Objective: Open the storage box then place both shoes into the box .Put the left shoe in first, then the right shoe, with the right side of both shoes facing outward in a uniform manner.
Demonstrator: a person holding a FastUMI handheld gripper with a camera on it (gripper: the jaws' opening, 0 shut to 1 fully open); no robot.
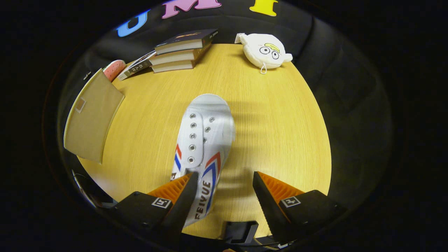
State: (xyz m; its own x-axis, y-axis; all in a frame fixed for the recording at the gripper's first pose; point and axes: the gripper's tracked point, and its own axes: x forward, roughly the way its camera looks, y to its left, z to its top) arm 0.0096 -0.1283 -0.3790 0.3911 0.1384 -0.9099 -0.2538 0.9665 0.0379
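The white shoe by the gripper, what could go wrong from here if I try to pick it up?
1. The gripper is open, and the white shoe lies beside one finger rather than centred in the gap, so closing now may only nudge it.
2. The shoe's heel end is hidden behind that finger, so the hold is hard to judge.
3. The beige box lid stands close beside the shoe; a swing that way could hit it.

One shoe, four books, one plush toy, one box
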